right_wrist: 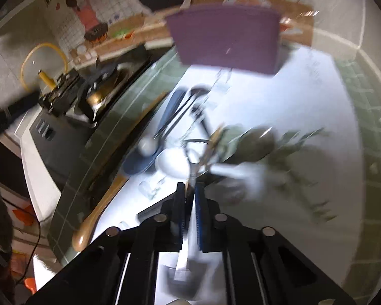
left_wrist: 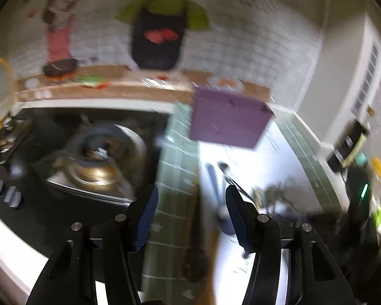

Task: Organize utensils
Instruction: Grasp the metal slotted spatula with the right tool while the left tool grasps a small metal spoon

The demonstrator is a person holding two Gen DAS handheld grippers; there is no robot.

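Observation:
Several utensils lie heaped on a bright white mat [right_wrist: 292,96]: a blue spatula [right_wrist: 137,164], a white spoon [right_wrist: 172,165], dark long-handled tools [right_wrist: 180,111] and a wooden spoon [right_wrist: 99,211] along the mat's left edge. My right gripper [right_wrist: 189,185] is down at the near side of the heap, shut on the thin silvery handle of a metal utensil [right_wrist: 192,170], which runs back between the pads. My left gripper [left_wrist: 191,190] hangs open above the counter with nothing between its fingers, and the heap [left_wrist: 226,175] lies just beyond it. A purple box [right_wrist: 226,40] [left_wrist: 228,119] stands behind the mat.
A black stove with a metal pot [left_wrist: 101,157] is on the left beside the green tiled counter [left_wrist: 175,167]. A yellow-rimmed lid [right_wrist: 43,63] leans by the stove. A black device with a green light [left_wrist: 360,195] is at the right. The tiled wall with pictures closes the back.

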